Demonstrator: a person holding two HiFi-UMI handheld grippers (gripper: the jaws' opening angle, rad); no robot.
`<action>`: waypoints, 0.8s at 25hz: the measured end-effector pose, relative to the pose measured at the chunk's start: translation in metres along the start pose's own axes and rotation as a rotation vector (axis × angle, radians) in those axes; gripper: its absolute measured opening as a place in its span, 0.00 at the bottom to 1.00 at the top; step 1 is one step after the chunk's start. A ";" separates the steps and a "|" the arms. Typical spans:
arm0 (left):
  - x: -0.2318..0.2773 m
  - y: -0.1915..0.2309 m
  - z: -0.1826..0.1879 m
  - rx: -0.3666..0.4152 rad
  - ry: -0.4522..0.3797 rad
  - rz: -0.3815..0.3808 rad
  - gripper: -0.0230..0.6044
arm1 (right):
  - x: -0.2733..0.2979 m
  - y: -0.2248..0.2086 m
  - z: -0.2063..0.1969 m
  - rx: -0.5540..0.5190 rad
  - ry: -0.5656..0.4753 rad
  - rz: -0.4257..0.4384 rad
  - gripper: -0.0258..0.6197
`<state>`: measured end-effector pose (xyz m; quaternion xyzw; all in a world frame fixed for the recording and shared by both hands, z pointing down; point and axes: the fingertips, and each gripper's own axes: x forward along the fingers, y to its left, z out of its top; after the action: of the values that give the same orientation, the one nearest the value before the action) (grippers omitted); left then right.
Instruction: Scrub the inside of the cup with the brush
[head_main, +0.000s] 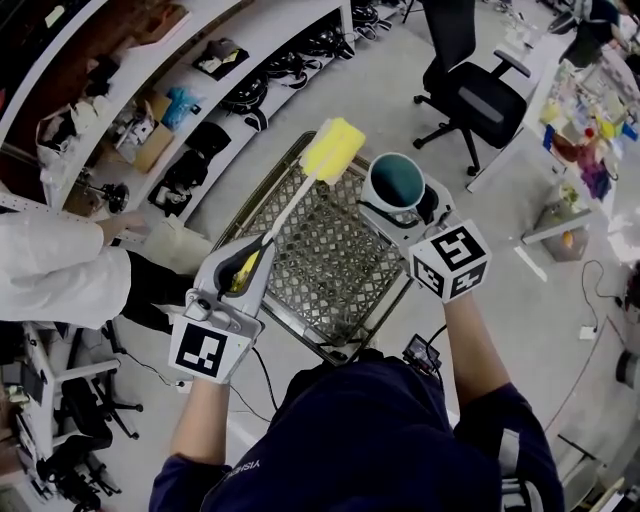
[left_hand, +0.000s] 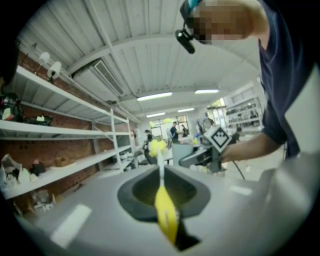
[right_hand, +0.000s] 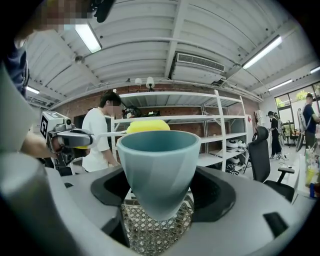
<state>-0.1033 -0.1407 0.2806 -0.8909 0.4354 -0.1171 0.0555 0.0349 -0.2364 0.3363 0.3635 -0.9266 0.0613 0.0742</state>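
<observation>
In the head view my left gripper (head_main: 248, 262) is shut on the yellow handle of a brush (head_main: 300, 195). Its thin white stem slants up and right to a yellow sponge head (head_main: 333, 148). My right gripper (head_main: 404, 208) is shut on a teal cup (head_main: 397, 182), held mouth up just right of the sponge head, apart from it. The left gripper view shows the handle (left_hand: 166, 212) between the jaws and the sponge head (left_hand: 157, 146) far out. The cup (right_hand: 159, 165) fills the middle of the right gripper view, with the sponge head (right_hand: 147, 126) behind its rim.
A metal mesh basket (head_main: 325, 255) lies below both grippers. White shelves (head_main: 215, 70) with gear run along the left. A person in white (head_main: 60, 270) stands at the left. A black office chair (head_main: 465, 90) and a cluttered desk (head_main: 590, 130) are at the upper right.
</observation>
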 end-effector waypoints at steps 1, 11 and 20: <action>0.000 -0.001 0.000 -0.003 0.000 -0.001 0.07 | 0.000 0.001 0.001 -0.002 0.000 0.000 0.58; 0.003 -0.004 -0.007 -0.029 -0.006 -0.015 0.07 | 0.004 0.004 0.003 -0.038 0.030 -0.010 0.58; 0.002 -0.002 -0.007 -0.036 -0.007 -0.014 0.07 | 0.008 0.006 -0.007 -0.023 0.076 0.009 0.58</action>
<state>-0.1023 -0.1414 0.2882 -0.8952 0.4309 -0.1065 0.0404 0.0260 -0.2362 0.3439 0.3557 -0.9255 0.0648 0.1131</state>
